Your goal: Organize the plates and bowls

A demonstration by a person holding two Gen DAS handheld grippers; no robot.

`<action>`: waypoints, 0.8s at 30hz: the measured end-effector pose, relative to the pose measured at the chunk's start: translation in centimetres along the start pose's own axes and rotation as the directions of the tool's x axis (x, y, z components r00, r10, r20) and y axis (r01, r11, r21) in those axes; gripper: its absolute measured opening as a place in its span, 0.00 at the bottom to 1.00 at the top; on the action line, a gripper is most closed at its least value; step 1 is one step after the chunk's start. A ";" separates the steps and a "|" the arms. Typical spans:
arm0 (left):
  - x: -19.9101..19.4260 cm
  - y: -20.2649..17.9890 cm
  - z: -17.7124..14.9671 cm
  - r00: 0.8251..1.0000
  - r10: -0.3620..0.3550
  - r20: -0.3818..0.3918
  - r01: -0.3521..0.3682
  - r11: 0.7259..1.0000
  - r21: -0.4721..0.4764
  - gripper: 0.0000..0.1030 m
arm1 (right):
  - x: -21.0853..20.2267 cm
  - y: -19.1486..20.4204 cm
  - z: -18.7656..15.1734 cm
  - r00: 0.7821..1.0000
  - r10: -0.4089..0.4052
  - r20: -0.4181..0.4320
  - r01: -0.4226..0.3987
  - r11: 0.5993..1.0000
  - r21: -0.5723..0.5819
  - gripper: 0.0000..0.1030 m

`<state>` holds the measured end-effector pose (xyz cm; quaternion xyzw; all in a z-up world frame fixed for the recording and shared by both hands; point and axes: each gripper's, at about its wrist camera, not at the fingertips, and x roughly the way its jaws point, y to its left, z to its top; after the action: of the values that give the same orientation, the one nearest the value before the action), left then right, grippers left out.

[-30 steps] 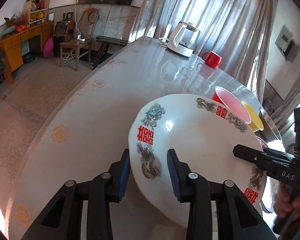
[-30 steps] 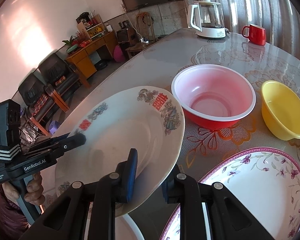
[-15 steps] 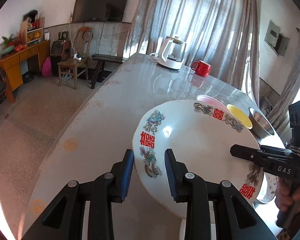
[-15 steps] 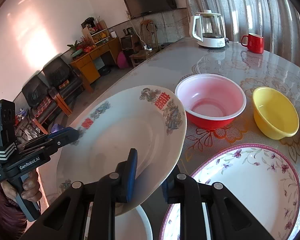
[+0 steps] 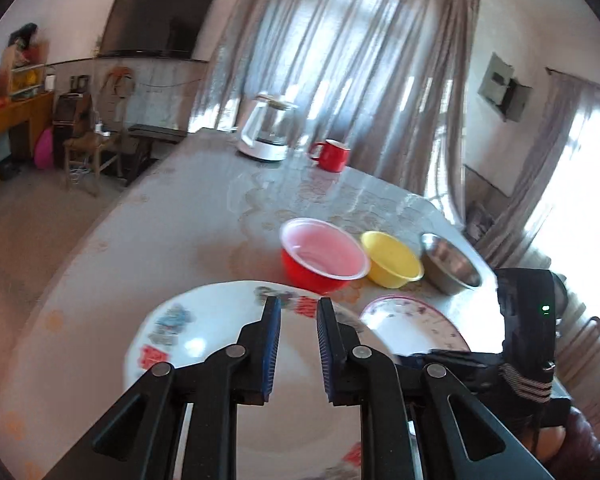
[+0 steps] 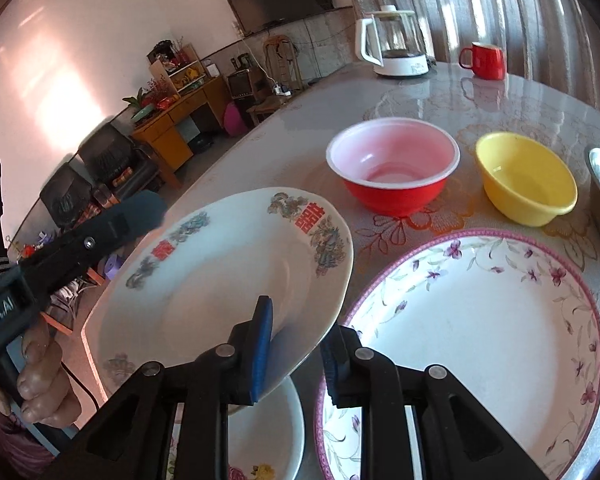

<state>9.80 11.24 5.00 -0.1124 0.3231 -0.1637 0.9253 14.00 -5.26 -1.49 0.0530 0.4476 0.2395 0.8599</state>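
1. The right gripper (image 6: 296,344) is closed on the near rim of the white plate with red characters (image 6: 228,276): one blue pad lies on the top face and the other under the edge. I think it grips the rim because a flat plate gives no other place to hold.

2. This plate is lifted and tilted, with its far edge pointing away from the right gripper toward the red bowl (image 6: 392,176). Under its near edge a smaller white dish (image 6: 260,432) is partly seen, so the plate probably came from a stack or goes onto one.

3. The left gripper (image 5: 298,344) is above the same plate; its jaws are closing and nothing is between them. It holds no dish; it looks free, perhaps to let the right gripper carry alone.

4. Just to the right of the right gripper lies the big floral plate (image 6: 480,320), flat on the table (image 6: 300,112). It is a likely place for stacking.

5. Beyond it stand the yellow bowl (image 6: 528,180) and a steel bowl (image 5: 452,264), in a row with the red one, so the bowls seem already grouped.
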 end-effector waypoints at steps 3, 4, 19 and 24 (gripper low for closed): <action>-0.7 2.4 0.0 0.999 0.040 -0.032 -0.041 0.999 -0.023 0.28 | -0.3 0.0 0.3 1.000 -0.012 0.002 0.012 1.000 -0.017 0.21; -1.0 3.7 -0.5 0.996 0.071 -0.048 -0.072 0.997 -0.029 0.43 | -0.3 0.1 0.2 1.000 -0.010 0.003 0.010 1.000 -0.018 0.21; 2.3 8.5 -3.9 0.977 -0.073 -0.201 0.026 0.974 -0.226 0.39 | -0.4 -0.1 0.2 1.000 -0.002 0.001 0.002 1.000 -0.022 0.21; 2.1 5.4 -3.5 0.985 0.011 -0.173 -0.026 0.996 -0.083 0.37 | -0.5 0.1 0.0 1.000 -0.027 0.005 0.027 0.999 -0.038 0.21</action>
<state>10.37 15.09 -0.61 -0.1341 0.4096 -0.1502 0.8898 13.68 -5.44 -1.08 0.0310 0.4416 0.2365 0.8649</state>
